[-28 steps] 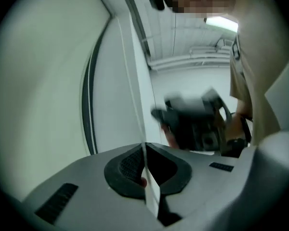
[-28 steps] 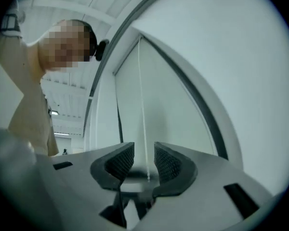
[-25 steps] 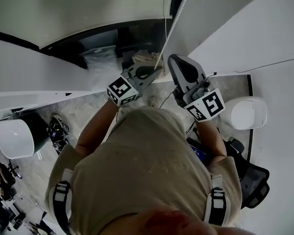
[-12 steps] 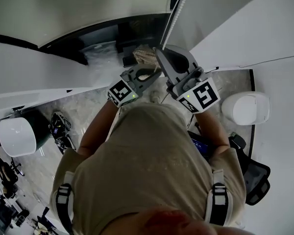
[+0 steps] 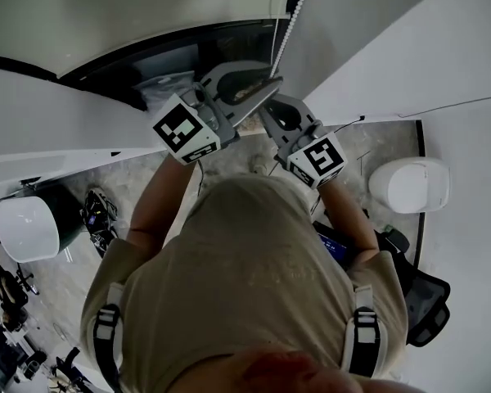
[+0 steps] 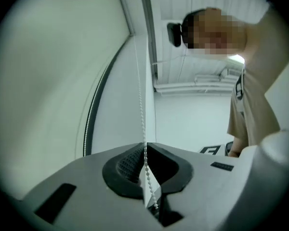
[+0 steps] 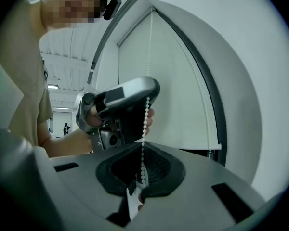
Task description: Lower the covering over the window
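Gripping the bead chain [image 7: 145, 117], right gripper [image 7: 141, 146] jaws clamped shut; left gripper [image 6: 145, 147] higher up, jaws just opening, chain threaded between them, beside roller blind [image 7: 173, 81].

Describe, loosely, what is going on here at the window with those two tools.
A person in a tan shirt is working the white beaded pull chain of a pale roller blind. The right hand-held gripper is shut on the chain. The left hand-held gripper is higher up. Its jaws have just been opening, with the chain running between them. The blind is not yet fully down.
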{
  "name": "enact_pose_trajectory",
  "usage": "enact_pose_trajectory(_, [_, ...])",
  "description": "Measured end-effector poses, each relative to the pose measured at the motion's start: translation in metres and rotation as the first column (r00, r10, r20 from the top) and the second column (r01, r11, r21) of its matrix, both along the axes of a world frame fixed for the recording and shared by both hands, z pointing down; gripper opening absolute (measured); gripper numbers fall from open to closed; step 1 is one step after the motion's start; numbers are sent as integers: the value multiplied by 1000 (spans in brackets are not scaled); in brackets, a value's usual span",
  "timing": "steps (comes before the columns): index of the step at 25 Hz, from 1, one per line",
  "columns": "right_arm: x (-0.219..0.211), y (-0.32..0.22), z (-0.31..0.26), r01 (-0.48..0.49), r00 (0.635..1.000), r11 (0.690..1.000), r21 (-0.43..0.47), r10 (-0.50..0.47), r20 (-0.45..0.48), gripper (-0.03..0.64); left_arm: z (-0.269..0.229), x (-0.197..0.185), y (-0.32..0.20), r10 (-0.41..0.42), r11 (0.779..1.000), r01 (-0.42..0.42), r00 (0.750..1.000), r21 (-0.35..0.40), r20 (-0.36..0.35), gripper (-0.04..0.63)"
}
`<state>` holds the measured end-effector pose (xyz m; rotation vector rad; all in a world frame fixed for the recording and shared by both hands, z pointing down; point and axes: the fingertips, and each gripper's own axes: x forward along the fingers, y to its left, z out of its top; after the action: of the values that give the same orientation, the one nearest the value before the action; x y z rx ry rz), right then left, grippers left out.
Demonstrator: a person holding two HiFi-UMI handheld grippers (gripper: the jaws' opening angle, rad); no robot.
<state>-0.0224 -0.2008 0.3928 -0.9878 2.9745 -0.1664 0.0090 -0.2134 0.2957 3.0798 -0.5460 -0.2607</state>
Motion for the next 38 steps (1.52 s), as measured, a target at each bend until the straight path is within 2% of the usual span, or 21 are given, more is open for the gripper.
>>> enact_pose_trajectory(1, [0,1,-2,-2,1000,1000,5,2,9,15,1,6,0,-6,1000,5,999,6,32,31])
enact_pose_trajectory(5, [13,5,-16,-6,998,999,48,3,70,17,6,-2,0,-47,999,46,998,28,32,25])
enact_pose_trajectory(6, [21,6,-26,-12,993,998,57,6,115,60,14,-7,-2,-68,997,66,996,38,54,25])
enact_pose_trajectory(7, [30,5,-41,-26,986,997,73,14,169,136,25,-10,-5,-80,996,77,993,37,85,25])
enact_pose_trajectory(9, [40,2,-75,-58,973,990,127,28,227,144,52,-11,-5,-68,998,67,987,8,143,25])
enact_pose_trajectory(12, [32,0,-99,-56,980,979,198,16,197,143,81,4,13,-12,1000,16,983,-20,185,25])
enact_pose_trajectory(13, [28,-1,-101,-58,982,975,214,18,186,134,86,9,19,1,1000,5,984,-31,180,25])
enact_pose_trajectory(14, [26,-1,-103,-64,984,973,222,24,179,96,88,12,24,8,999,-1,985,-44,170,25])
enact_pose_trajectory(15, [25,-2,-103,-72,984,973,221,33,176,20,87,14,28,10,999,-1,987,-54,159,25])
enact_pose_trajectory(18, [26,-4,-100,-87,985,976,197,55,164,11,82,6,35,14,998,-6,993,-67,119,26])
enact_pose_trajectory(19, [26,-6,-91,-88,987,979,184,61,146,9,80,-3,34,23,996,-16,996,-83,82,26])
enact_pose_trajectory(21, [24,-10,-61,-73,993,991,116,61,103,9,67,-29,23,25,992,-29,999,-126,-32,129])
enact_pose_trajectory(22, [22,-12,-47,-63,994,995,78,55,97,9,52,-40,13,11,991,-22,996,-130,-84,132])
enact_pose_trajectory(24, [16,-12,-36,-37,994,998,55,32,101,9,13,-45,-2,-3,997,-8,991,-78,-137,138])
enact_pose_trajectory(27, [8,-7,-38,-8,995,997,74,0,104,9,-33,-16,-9,4,1000,-2,996,15,-92,147])
enact_pose_trajectory(28, [7,-5,-37,-6,995,997,76,-2,103,9,-39,-6,-8,0,1000,1,998,19,-69,95])
enact_pose_trajectory(29, [8,-4,-36,-8,995,997,75,0,98,9,-40,0,-7,-2,1000,3,999,16,-53,23])
enact_pose_trajectory(34, [8,6,-16,19,1000,996,91,-17,-25,11,-9,-7,-3,-83,995,83,996,54,8,17])
enact_pose_trajectory(35, [10,10,-18,17,1000,995,102,-16,-9,11,-1,-11,-3,-97,995,96,995,40,13,17])
enact_pose_trajectory(37, [23,14,-41,-17,997,992,124,6,83,109,8,-17,1,-108,994,108,994,13,5,17])
enact_pose_trajectory(38, [30,14,-57,-39,991,990,138,21,131,124,7,-19,4,-107,994,107,994,8,-1,17])
